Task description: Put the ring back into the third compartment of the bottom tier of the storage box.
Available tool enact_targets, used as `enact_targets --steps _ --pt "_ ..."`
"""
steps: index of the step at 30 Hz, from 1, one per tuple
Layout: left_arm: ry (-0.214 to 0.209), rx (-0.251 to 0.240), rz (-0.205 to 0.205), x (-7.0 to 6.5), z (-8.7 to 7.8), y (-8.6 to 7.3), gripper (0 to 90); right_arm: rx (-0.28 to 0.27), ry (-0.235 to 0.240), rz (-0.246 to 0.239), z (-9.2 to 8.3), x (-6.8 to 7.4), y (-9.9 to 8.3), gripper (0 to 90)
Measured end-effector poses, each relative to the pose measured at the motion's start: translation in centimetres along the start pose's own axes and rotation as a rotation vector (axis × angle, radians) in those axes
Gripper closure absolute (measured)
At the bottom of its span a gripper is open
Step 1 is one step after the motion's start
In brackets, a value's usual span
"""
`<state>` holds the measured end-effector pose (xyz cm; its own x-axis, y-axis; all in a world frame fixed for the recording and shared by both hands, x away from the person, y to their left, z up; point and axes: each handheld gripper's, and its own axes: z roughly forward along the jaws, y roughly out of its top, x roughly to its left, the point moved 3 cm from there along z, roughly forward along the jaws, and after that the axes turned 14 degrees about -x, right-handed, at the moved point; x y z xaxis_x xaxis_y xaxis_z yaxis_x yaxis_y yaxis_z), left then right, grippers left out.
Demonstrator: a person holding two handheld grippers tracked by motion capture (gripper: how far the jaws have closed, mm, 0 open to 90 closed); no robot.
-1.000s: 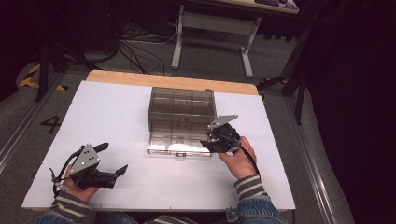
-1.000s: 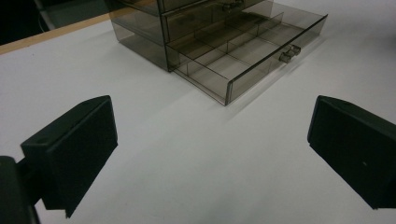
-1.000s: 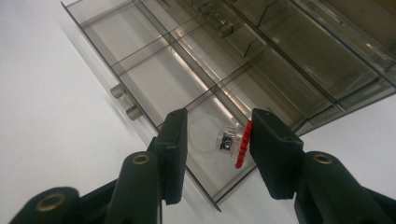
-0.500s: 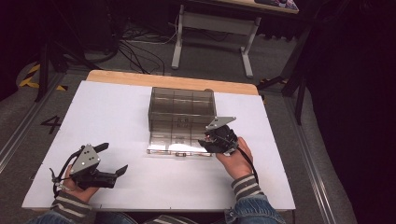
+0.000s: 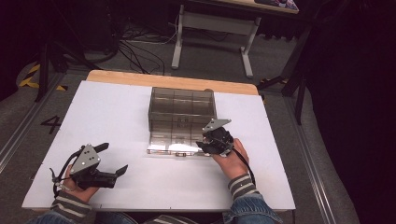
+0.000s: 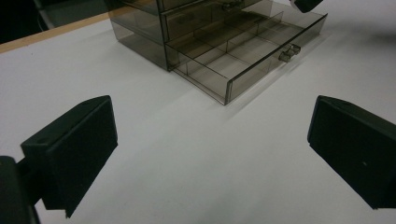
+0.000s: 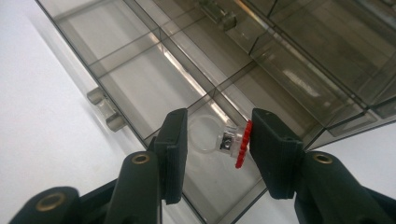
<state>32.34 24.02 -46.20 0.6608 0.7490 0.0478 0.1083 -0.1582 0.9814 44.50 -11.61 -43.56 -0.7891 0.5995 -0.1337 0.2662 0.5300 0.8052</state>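
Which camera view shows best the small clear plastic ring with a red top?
The right gripper view: the small clear plastic ring with a red top sits close between the right tongs, above the open smoky transparent drawer. In the other views, I cannot make the ring out.

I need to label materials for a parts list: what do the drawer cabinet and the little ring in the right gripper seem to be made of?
Drawer cabinet: smoky, glossy see-through plastic, by the look; dividers show through its walls. Ring, held between the right gripper pads: clear plastic band, a small metallic-looking middle piece, and a red toothed disc, probably plastic.
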Motion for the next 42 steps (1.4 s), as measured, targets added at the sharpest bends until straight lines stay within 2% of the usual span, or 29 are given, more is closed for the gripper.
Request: enact_targets --steps 11,29,36,42 --pt "0.000 -0.001 -0.001 0.0 0.0 0.0 2.3 0.043 0.009 0.011 1.4 -0.2 -1.0 57.9" --pt "-0.001 0.000 0.000 0.0 0.0 0.0 2.3 0.084 0.002 0.005 2.6 -0.2 -1.4 57.6" --pt "-0.001 0.000 0.000 0.0 0.0 0.0 2.3 0.072 -0.007 -0.017 2.3 0.0 -1.2 53.2" --pt "-0.001 -0.001 -0.001 0.0 0.0 0.0 2.3 0.016 0.004 -0.008 1.3 0.2 -0.3 58.0"
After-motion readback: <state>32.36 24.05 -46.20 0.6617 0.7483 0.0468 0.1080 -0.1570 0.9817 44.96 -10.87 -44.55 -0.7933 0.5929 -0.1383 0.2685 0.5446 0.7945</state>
